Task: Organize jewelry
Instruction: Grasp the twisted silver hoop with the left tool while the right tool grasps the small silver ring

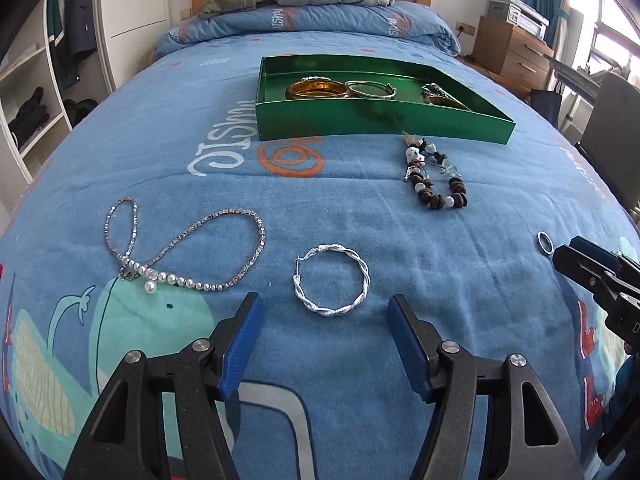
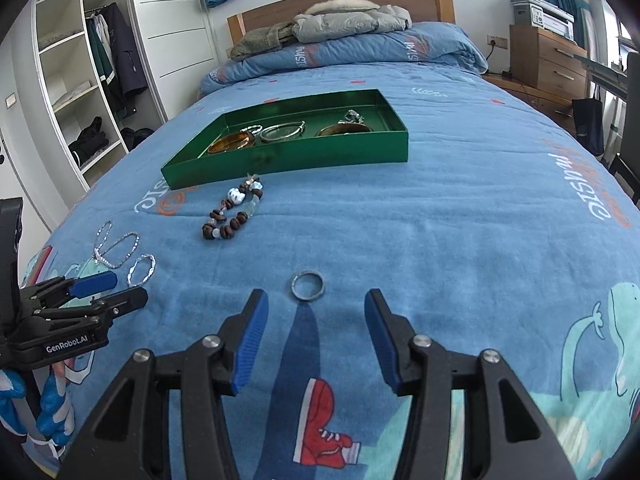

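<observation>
A green tray [image 1: 372,118] [image 2: 280,162] lies on the blue bedspread and holds several bangles [image 1: 318,90] [image 2: 282,132]. A twisted silver hoop [image 1: 332,278] [image 2: 141,269] lies just ahead of my open left gripper [image 1: 325,310]. A pearl and rhinestone necklace [image 1: 184,248] [image 2: 114,248] lies to its left. A brown beaded bracelet [image 1: 436,178] [image 2: 232,216] lies in front of the tray. A small silver ring [image 2: 307,285] [image 1: 545,242] lies just ahead of my open, empty right gripper [image 2: 313,306].
The bedspread [image 2: 460,220] covers the whole bed. Folded quilt and jackets [image 2: 352,20] lie at the headboard. A wardrobe [image 2: 80,80] stands left, a wooden drawer unit [image 2: 548,64] right. The left gripper shows in the right wrist view [image 2: 108,290].
</observation>
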